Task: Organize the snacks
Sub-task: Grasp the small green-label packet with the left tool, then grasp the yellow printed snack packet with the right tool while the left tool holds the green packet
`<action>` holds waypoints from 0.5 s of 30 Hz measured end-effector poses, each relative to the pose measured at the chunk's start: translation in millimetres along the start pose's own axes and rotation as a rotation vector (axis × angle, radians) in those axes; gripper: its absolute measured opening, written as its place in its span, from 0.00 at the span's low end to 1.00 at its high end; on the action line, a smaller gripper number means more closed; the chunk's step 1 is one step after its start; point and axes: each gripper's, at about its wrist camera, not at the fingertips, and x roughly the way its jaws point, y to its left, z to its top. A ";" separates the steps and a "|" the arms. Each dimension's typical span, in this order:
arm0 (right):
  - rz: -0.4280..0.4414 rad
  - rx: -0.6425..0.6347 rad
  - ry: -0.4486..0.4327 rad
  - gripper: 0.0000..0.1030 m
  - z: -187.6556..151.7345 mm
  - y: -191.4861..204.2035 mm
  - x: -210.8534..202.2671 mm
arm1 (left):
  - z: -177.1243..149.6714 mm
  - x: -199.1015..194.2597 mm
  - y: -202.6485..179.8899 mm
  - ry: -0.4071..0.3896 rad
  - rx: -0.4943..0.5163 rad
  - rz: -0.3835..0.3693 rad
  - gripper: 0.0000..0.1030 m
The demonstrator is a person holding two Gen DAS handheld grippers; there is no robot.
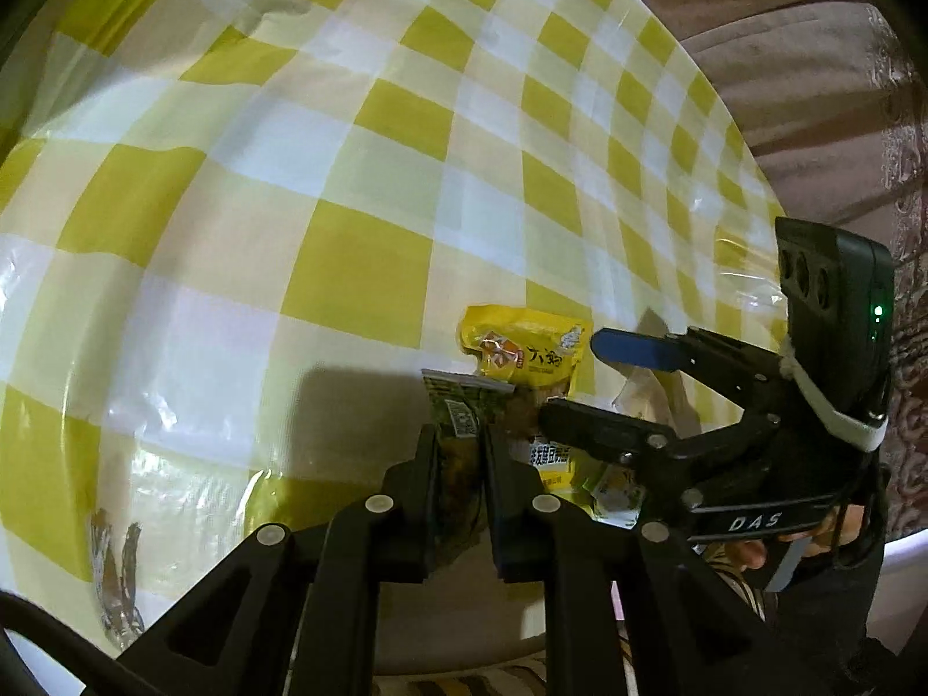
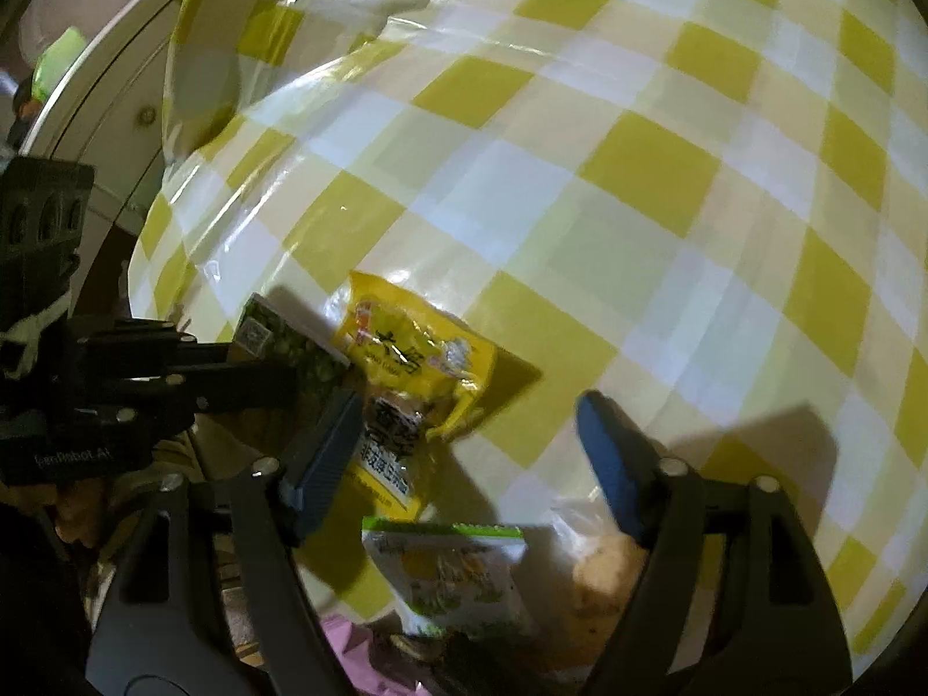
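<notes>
A green snack packet [image 1: 458,435] stands upright between the jaws of the left gripper [image 1: 461,458], which are closed on its lower part so that its top edge and a square code label stick out above the fingers [image 1: 426,464]. In the right wrist view the same green packet [image 2: 290,342] shows at the left, pinched by the left gripper [image 2: 290,374]. Just behind it a yellow bag [image 1: 522,356] lies flat on the counter [image 1: 290,174], which is covered by a yellow and white checked cloth under clear plastic. A second yellow bag with dark lettering [image 2: 388,452] lies partly under the first, touching it. The right gripper [image 2: 464,452] hangs over this pile with its jaws wide apart and nothing between them; a white and green packet [image 2: 452,574] lies below that gap, nearer the camera.
</notes>
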 end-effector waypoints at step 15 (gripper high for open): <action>0.169 -0.105 -0.045 0.57 -1.5 21.6 2.9 | -0.7 -1.1 21.4 -0.024 -0.071 -0.054 0.15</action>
